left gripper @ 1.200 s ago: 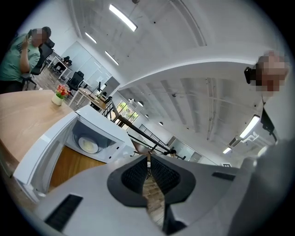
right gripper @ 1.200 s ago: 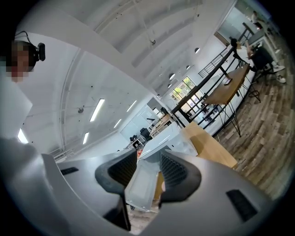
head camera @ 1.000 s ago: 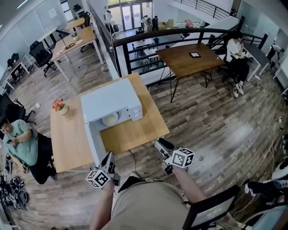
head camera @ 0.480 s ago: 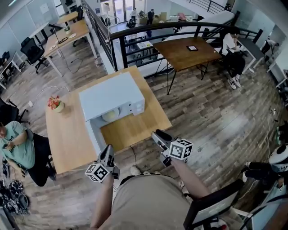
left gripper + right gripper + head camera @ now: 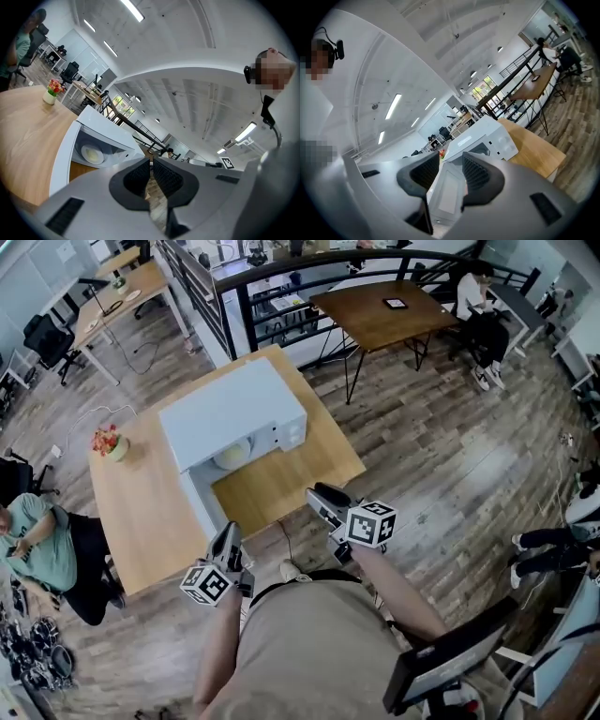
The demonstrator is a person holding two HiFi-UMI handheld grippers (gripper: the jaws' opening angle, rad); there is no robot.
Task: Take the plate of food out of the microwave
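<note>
Microwave: a white boxy microwave oven (image 5: 232, 409) stands on the far half of a light wooden counter (image 5: 300, 470). Its open cavity faces the person holding the grippers.
Door: the white microwave door (image 5: 200, 505) is swung wide open at the cavity's left side and reaches toward the counter's near edge.
Plate of food: a round white plate (image 5: 232, 457) carrying pale yellowish food lies on the floor of the cavity, inside the microwave oven, well apart from both grippers.
Left gripper: the grey left gripper (image 5: 226, 535) hangs just off the counter's near edge, below the open door. It points toward the microwave oven without touching it.
Left fingers: the dark ribbed fingers (image 5: 136, 176) are closed together with their tips meeting, and nothing is between them.
Right gripper: the grey right gripper (image 5: 317, 493) reaches over the counter's near edge to the right of the door, short of the cavity.
Right fingers: the dark ribbed fingers (image 5: 474, 174) stand apart and grip nothing. The open door shows through the gap, farther off.
Flowers: a small pale pot (image 5: 108, 444) of red and pink flowers sits on the counter, left of the microwave oven.
Surroundings: a dark wooden table (image 5: 380, 315) stands beyond a black railing (image 5: 244, 296). A seated person (image 5: 37, 545) in a teal shirt is at the left, on the wood-plank floor (image 5: 450, 446).
</note>
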